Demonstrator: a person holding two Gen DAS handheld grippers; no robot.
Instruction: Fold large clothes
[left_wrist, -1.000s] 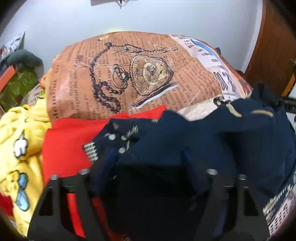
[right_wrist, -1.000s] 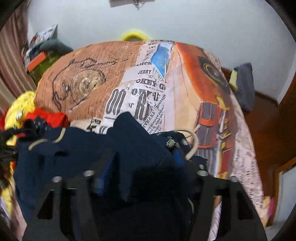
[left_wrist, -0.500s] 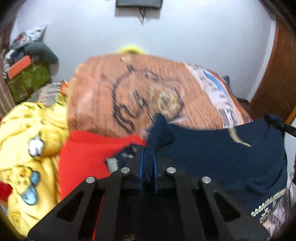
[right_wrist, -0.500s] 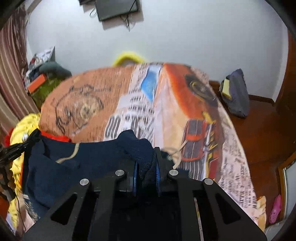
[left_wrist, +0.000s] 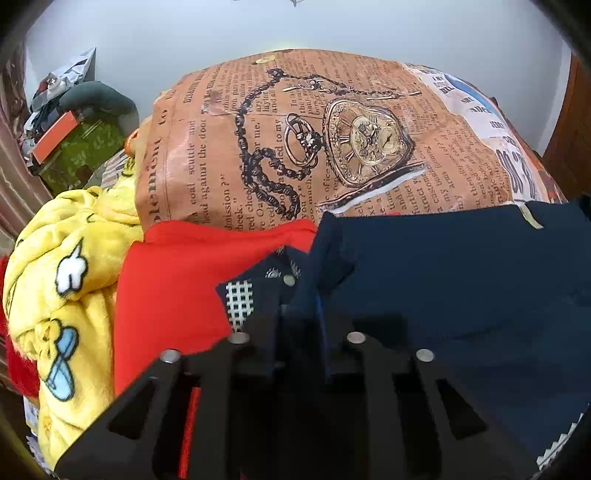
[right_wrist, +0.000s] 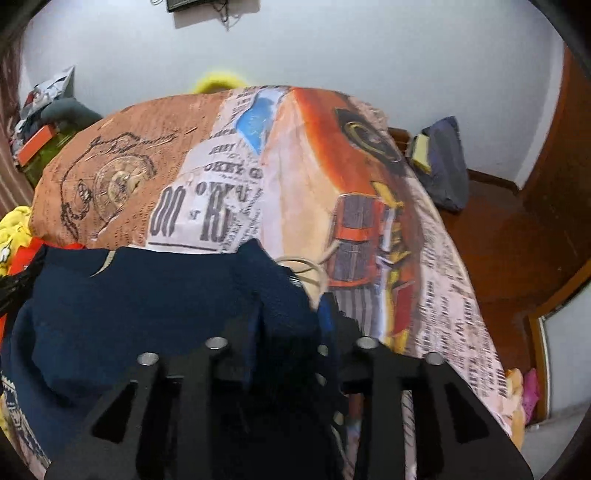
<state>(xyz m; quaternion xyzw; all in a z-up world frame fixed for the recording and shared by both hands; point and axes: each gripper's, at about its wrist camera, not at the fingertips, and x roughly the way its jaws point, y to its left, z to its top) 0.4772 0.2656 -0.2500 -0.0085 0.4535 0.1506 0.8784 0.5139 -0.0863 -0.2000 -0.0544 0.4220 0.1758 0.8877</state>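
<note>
Two grippers are in play, each clamped on a top corner of one navy garment (left_wrist: 461, 280). The left gripper (left_wrist: 303, 314) has its jaws nearly together, with a fold of navy cloth bunched between them; the right gripper (right_wrist: 291, 325) grips a thicker wad, its jaws a little further apart around it. The garment hangs stretched between the two, its top edge running almost straight across in the left wrist view, and a pale drawstring (right_wrist: 314, 269) loops out just beside the right fingers.

Beyond the cloth lies one bed (left_wrist: 332, 155) with a printed newspaper-and-pocket-watch cover, most of its far surface bare. One red garment (left_wrist: 173, 284) touches the navy one on the left, and one yellow cartoon-print blanket (left_wrist: 62, 273) lies beside that at the bed's left edge. In the right wrist view the cover drops off to a wooden floor (right_wrist: 498, 251), where one dark bag (right_wrist: 447, 162) leans against the wall.

Compared with a second ago, when both pairs of jaws stood wide over a crumpled heap, both have closed and the cloth is pulled flat.
</note>
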